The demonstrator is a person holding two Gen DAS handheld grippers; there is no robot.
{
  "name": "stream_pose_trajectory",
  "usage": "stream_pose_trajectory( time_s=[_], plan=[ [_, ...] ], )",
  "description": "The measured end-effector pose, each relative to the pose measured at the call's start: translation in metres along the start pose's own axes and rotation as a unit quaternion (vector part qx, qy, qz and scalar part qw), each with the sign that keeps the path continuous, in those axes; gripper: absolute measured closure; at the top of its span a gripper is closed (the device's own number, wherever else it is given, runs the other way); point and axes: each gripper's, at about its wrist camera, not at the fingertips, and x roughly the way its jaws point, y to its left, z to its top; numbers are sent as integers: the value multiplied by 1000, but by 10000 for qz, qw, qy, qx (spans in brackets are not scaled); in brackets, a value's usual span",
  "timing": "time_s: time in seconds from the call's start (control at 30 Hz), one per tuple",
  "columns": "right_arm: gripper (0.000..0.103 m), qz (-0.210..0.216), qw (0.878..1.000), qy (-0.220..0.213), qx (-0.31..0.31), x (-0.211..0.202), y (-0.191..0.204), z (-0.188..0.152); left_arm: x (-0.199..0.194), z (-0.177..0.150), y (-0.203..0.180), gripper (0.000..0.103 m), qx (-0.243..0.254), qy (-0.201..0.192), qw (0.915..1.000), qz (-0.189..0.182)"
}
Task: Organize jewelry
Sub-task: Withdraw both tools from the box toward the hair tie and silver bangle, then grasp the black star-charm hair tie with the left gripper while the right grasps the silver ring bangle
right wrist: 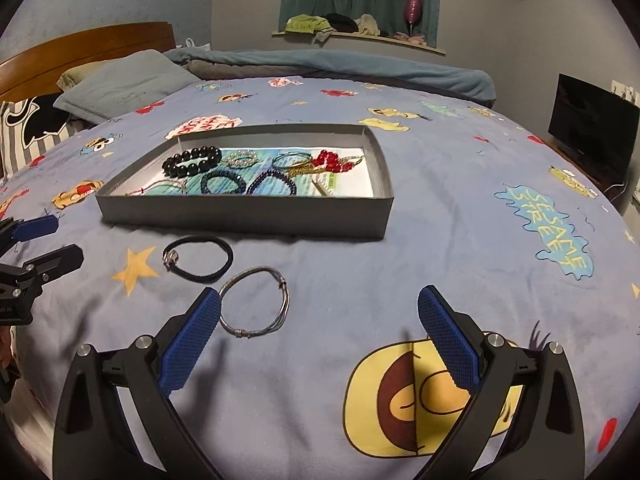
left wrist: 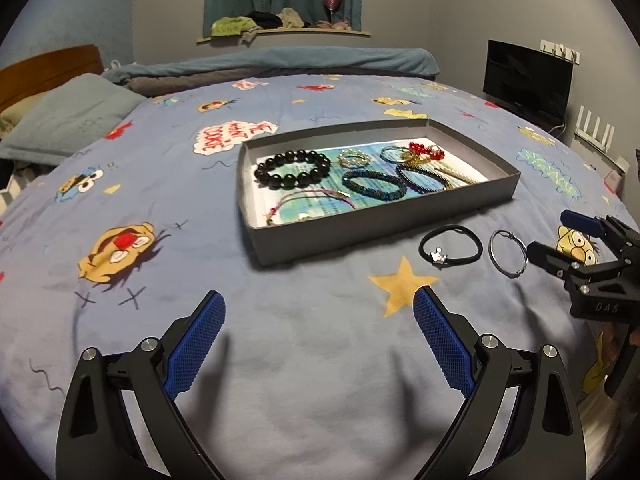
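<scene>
A grey cardboard tray point(left wrist: 360, 236) point(right wrist: 240, 222) lies on the bed and holds several bracelets, among them a black bead bracelet point(left wrist: 294, 169) point(right wrist: 192, 161) and red beads point(left wrist: 426, 150) point(right wrist: 330, 160). In front of the tray, on the sheet, lie a black cord bracelet with a small charm point(left wrist: 450, 246) point(right wrist: 199, 259) and a thin silver bangle point(left wrist: 508, 253) point(right wrist: 255, 302). My left gripper point(left wrist: 320, 308) point(right wrist: 48, 240) is open over bare sheet, left of both. My right gripper point(right wrist: 320, 304) point(left wrist: 548, 232) is open too, its left fingertip right beside the silver bangle.
The bed has a blue cartoon-print sheet point(left wrist: 280, 360) point(right wrist: 460, 220). Pillows point(left wrist: 68, 116) point(right wrist: 120, 84) and a wooden headboard point(right wrist: 80, 48) are at the far left, a folded blanket point(left wrist: 280, 60) along the far edge. A dark monitor point(left wrist: 528, 76) point(right wrist: 592, 128) stands at the right.
</scene>
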Motion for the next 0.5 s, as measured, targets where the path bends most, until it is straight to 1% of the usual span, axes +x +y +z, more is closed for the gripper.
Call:
stream_pose_trajectory(
  time_s=[0.07,0.1,0.13,0.2,0.33,0.47,0.5],
  plan=[
    [9,52,10000,44,-6,4,1,-3,3,-1,-4,9,46,34,10000,-39],
    [16,68,10000,65,-5,6,1,-3,4,-1,-5,9,74,40,10000,-46],
    [20,100,9999,115,-2,9,2,-4,5,-2,-7,9,104,45,9999,-48],
    [21,209,9996,166,-14,11,5,-5,6,-2,-9,9,128,67,9999,-66],
    [21,488,9985,94,-210,9,18,-6,10,-3,-12,9,164,108,9998,-80],
    [22,497,9979,127,-391,19,29,-4,13,-3,-13,9,161,152,9997,-67],
    [23,467,9978,128,-449,21,32,-4,13,-3,-13,9,166,151,9997,-70]
  ],
)
